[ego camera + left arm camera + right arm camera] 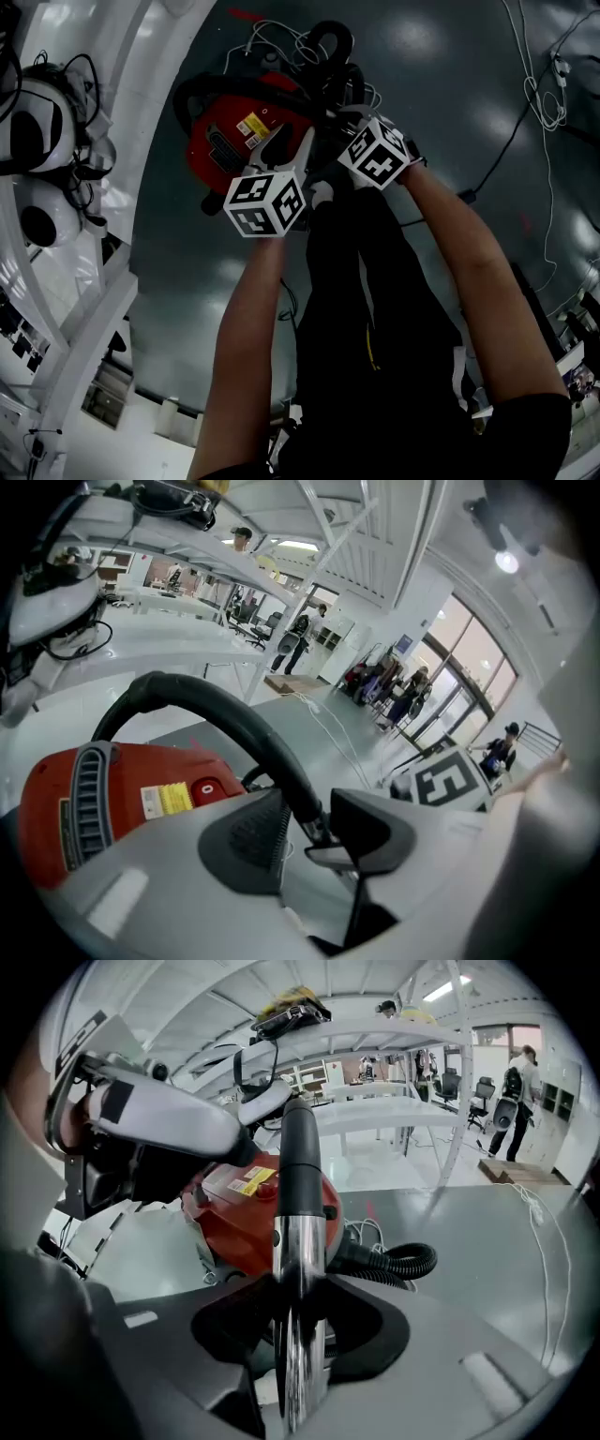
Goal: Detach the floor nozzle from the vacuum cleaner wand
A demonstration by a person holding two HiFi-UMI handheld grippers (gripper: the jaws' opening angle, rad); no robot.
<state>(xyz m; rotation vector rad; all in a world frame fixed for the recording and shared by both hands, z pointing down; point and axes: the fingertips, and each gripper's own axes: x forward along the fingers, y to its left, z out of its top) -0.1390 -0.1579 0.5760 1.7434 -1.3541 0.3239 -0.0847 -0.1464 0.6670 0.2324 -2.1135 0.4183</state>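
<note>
A chrome wand [300,1241] with a black upper sleeve [298,1162] rises between the jaws of my right gripper [300,1321], which is shut on it. Behind it the red vacuum cleaner [234,1208] sits on the grey floor, its ribbed black hose [398,1262] curling to the right. My left gripper [309,832] is open; a black curved tube [239,719] runs down into the gap without either pad pressing on it. In the head view both grippers, left [292,145] and right [342,117], hover over the vacuum cleaner [234,127]. I cannot make out the floor nozzle.
White tables and shelf frames [94,281] line the left side, with white headsets [37,112] on them. Loose cables [539,84] trail over the floor at the right. People [514,1101] stand far off in the room.
</note>
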